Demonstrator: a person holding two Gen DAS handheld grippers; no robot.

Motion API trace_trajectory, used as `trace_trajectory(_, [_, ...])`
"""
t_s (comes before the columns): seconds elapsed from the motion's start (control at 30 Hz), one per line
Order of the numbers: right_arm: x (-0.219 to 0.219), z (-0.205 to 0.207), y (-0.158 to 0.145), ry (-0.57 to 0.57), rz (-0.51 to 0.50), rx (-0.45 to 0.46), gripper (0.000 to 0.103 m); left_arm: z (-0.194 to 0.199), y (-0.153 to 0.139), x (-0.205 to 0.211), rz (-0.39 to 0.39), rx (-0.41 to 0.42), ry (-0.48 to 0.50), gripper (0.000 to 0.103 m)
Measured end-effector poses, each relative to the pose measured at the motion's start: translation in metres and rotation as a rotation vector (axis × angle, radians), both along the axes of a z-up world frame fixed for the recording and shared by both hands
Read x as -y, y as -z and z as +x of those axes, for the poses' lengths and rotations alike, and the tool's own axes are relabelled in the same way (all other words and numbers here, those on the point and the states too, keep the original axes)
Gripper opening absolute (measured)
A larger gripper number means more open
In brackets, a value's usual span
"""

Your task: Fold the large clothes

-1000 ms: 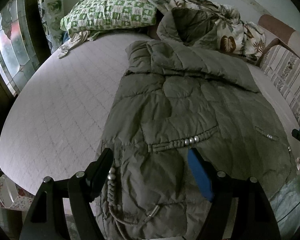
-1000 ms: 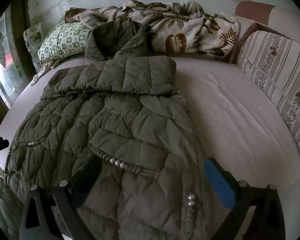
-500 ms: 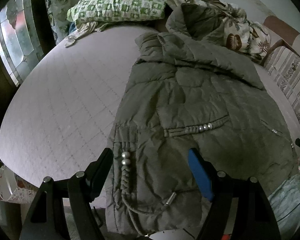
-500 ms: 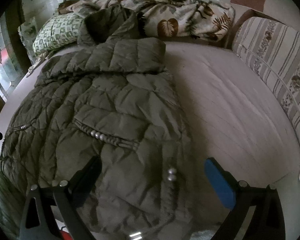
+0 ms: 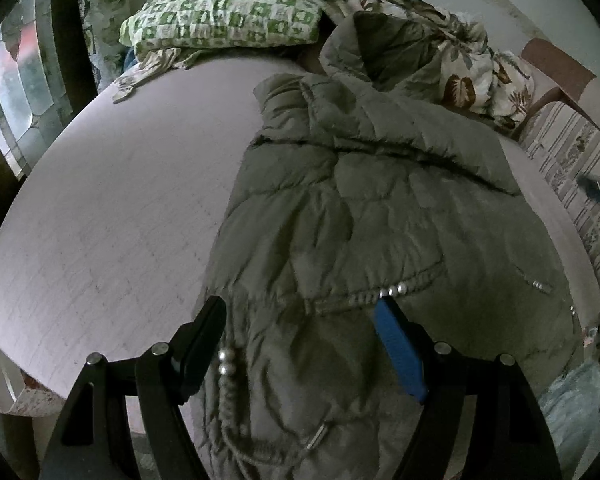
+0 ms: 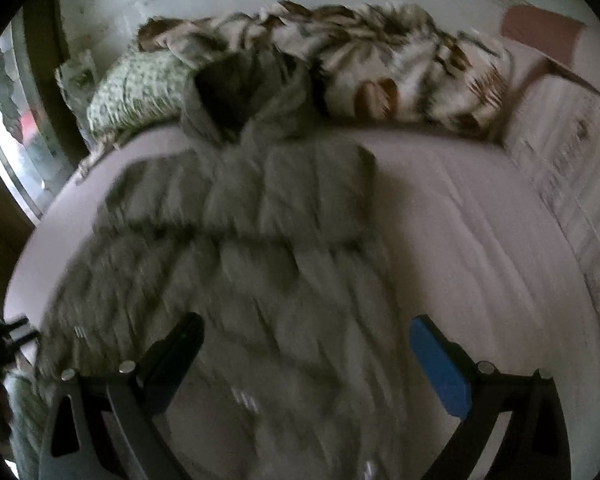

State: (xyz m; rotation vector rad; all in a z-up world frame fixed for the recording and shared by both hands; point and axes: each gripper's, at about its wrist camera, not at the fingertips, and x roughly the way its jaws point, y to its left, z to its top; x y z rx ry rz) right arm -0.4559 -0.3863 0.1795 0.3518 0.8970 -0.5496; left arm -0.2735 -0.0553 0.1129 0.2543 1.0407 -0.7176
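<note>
place: bedroom | shown by: bed, pillow, blanket

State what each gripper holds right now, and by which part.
Nothing is held. The left gripper and right gripper both stand open above the jacket, pads clear of it.

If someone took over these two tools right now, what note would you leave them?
Left tool: open, above the coat's hem, gripping nothing.
Right tool: open, empty, over the coat's other side; that view is blurred.
Coat: spread lengthwise on the bed, hood toward the pillow and blanket.
Done: sleeves apparently folded across the chest.
Left: fold the body, probably hem toward hood.
</note>
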Motion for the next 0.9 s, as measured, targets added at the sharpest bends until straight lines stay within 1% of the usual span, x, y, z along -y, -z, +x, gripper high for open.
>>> trace_trajectory(0.1, [0.027,0.055,-0.010,-0.032,0.007,0.005,0.103,0.010,0.001,0.008,-0.013,-0.012,-0.001,0.077])
trace_trajectory(0.13, [0.034,0.066,-0.010,-0.033,0.011,0.005,0.103,0.012,0.001,0.010,-0.017,-0.016,-0.003,0.077])
trace_trajectory(0.2, [0.062,0.097,-0.008,-0.037,0.048,0.013,0.103,0.019,0.001,0.015,-0.025,-0.023,-0.004,0.077])
trace_trajectory(0.27, [0.090,0.129,-0.002,-0.024,0.079,0.018,0.103,0.027,0.000,0.020,-0.031,-0.023,-0.006,0.077])
trace_trajectory(0.33, [0.113,0.152,0.004,-0.013,0.091,0.012,0.103,0.035,-0.003,0.026,-0.041,-0.023,-0.008,0.077])
trace_trajectory(0.37, [0.130,0.171,0.010,-0.004,0.105,0.004,0.103,0.040,-0.005,0.029,-0.045,-0.023,-0.008,0.077])
trace_trajectory(0.53, [0.193,0.238,0.036,0.040,0.170,0.009,0.103,0.060,-0.009,0.048,-0.063,-0.009,-0.001,0.077])
trace_trajectory(0.67, [0.235,0.290,0.058,0.078,0.143,-0.018,0.103,0.069,-0.006,0.064,-0.060,-0.004,0.016,0.077])
trace_trajectory(0.77, [0.259,0.325,0.070,0.094,0.104,-0.036,0.103,0.075,0.001,0.073,-0.036,-0.001,0.033,0.077])
trace_trajectory(0.87, [0.277,0.351,0.078,0.130,0.052,-0.055,0.103,0.079,0.007,0.082,-0.013,0.006,0.042,0.077])
trace_trajectory(0.9, [0.282,0.358,0.081,0.136,0.064,-0.046,0.103,0.082,0.009,0.087,-0.005,0.006,0.048,0.078])
